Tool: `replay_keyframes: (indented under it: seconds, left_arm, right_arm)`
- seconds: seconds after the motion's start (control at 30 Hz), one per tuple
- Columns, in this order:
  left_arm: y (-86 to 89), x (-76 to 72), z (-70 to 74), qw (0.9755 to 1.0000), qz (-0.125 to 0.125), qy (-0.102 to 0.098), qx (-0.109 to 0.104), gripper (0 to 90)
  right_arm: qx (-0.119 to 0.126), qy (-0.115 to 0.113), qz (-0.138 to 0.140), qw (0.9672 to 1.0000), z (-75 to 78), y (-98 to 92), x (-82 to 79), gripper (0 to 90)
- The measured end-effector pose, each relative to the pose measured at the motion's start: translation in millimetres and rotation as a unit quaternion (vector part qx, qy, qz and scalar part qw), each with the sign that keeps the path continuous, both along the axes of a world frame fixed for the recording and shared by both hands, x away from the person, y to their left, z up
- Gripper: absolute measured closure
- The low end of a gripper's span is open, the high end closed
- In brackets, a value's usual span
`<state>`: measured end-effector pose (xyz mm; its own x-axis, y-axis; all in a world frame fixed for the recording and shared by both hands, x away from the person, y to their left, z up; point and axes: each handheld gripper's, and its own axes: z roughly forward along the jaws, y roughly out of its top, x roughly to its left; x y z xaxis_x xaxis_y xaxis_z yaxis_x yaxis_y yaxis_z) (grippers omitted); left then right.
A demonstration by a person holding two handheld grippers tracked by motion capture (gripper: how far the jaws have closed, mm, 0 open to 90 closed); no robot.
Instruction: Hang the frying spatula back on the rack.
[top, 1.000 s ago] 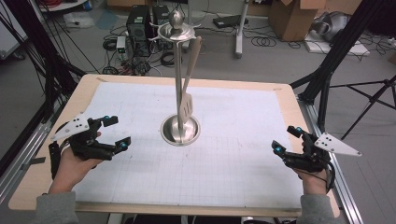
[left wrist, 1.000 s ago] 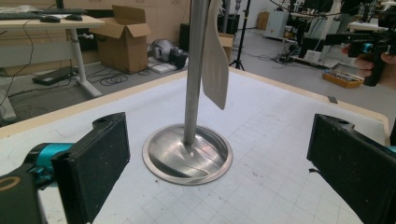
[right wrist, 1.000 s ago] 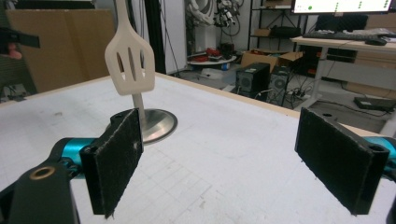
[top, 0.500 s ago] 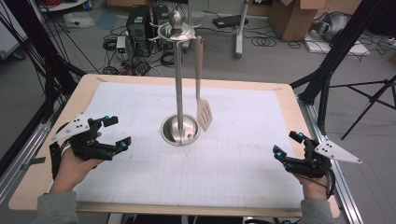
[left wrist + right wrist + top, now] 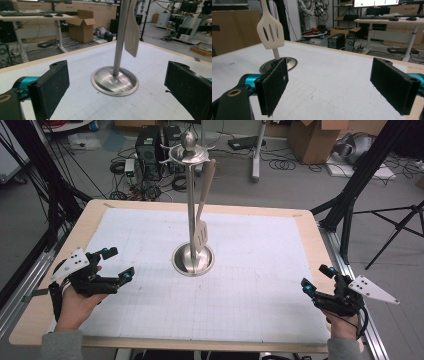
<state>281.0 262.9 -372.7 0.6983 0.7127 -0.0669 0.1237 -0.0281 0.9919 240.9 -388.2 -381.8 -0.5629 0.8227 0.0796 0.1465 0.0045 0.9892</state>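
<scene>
Wooden table (image 5: 310,222) topped with one white gridded paper sheet (image 5: 250,285); lab floor behind has cables, cardboard boxes, one PC tower. One polished steel utensil stand (image 5: 193,257) at sheet centre, one beige slotted spatula (image 5: 201,232) hanging from its top ring. Left gripper (image 5: 118,264) and right gripper (image 5: 317,277) wide open, empty, well apart from stand.

White gridded mat (image 5: 260,285) covers the wooden counter (image 5: 320,245) beneath both tongs, and past the counter's far edge, well beyond the tongs, sit black computer towers (image 5: 150,145), cardboard boxes (image 5: 312,137), floor cables (image 5: 282,164) and black tripod legs (image 5: 395,227).
</scene>
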Motion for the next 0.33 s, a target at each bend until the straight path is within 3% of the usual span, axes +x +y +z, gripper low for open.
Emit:
replay_keyframes:
  seconds: [0.33]
  left_arm:
    - [7.4, -3.1, -7.5, 0.9996, 0.028, 0.008, 0.001, 6.3]
  right_arm:
    - [0.01, 0.009, 0.005, 0.9999, -4.9, 0.8, 7.6, 11.9]
